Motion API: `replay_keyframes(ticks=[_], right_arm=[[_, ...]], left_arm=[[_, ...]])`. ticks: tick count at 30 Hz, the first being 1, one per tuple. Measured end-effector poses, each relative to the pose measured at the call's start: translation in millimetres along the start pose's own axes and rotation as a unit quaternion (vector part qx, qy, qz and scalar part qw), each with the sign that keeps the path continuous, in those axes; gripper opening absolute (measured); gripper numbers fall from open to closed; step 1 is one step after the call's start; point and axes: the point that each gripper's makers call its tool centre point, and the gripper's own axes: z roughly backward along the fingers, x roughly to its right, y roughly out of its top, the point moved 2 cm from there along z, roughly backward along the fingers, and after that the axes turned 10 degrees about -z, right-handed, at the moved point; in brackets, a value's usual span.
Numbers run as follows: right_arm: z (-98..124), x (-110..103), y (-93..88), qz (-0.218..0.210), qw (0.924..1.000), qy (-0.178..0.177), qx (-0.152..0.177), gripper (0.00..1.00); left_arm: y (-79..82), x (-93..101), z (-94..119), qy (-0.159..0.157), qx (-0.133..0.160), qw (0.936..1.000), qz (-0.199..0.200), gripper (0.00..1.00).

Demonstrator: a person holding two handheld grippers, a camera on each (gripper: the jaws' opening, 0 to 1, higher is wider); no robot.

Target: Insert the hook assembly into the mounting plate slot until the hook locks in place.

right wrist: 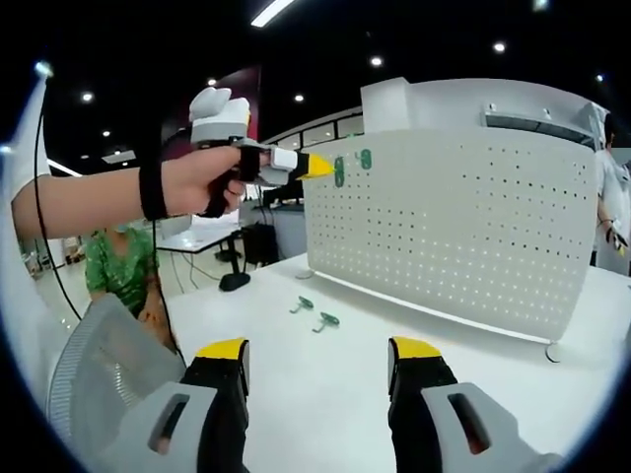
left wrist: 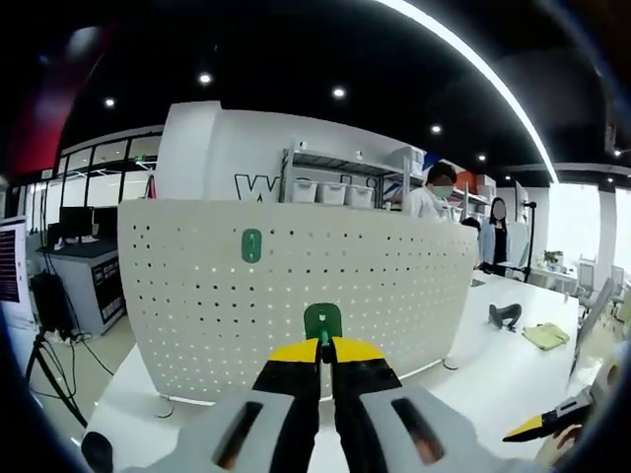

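- My left gripper [left wrist: 326, 347] pinches a green hook [left wrist: 322, 320] between its yellow tips, right against the white pegboard [left wrist: 394, 286].
- Another hook [left wrist: 251, 245] hangs up-left of them.
- My right gripper [right wrist: 317, 357] gapes wide; two spare hooks [right wrist: 315, 312] lie on the table [right wrist: 296, 384] ahead.

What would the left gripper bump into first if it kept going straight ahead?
Most likely the white pegboard. The left gripper is shut on a green hook and points squarely at the board, so the hook would meet it first. How much gap remains is hard to judge.
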Motion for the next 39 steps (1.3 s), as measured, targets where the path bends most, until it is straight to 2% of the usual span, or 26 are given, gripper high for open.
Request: replay_keyframes(ticks=[13,14,15,18,30,39], right_arm=[[1,3,-2.4,-0.008,1.0000,-0.004,0.002,0.56],[1,3,-2.4,-0.009,1.0000,-0.004,0.002,0.56],[2,3,-2.5,-0.010,0.9999,-0.005,0.003,0.56],[2,4,-3.0,-0.012,0.9999,-0.006,0.005,0.55],[5,8,-3.7,-0.013,0.9998,-0.016,0.004,0.56],[5,9,-1.5,-0.011,0.9996,-0.024,0.010,0.62]], left_arm=[[12.9,-2.9,-19,0.008,0.007,0.9997,-0.020,0.02],[14.5,-3.0,-20,0.008,0.006,0.9990,-0.043,0.02],[14.1,-3.2,-21,0.010,0.002,0.9987,-0.050,0.02],[16.6,-5.9,-26,0.013,0.006,0.9991,-0.040,0.02],[23.9,-9.8,-35,0.026,0.005,0.9984,-0.050,0.02],[29.4,-10.2,-38,0.034,0.015,0.9980,-0.051,0.02]])
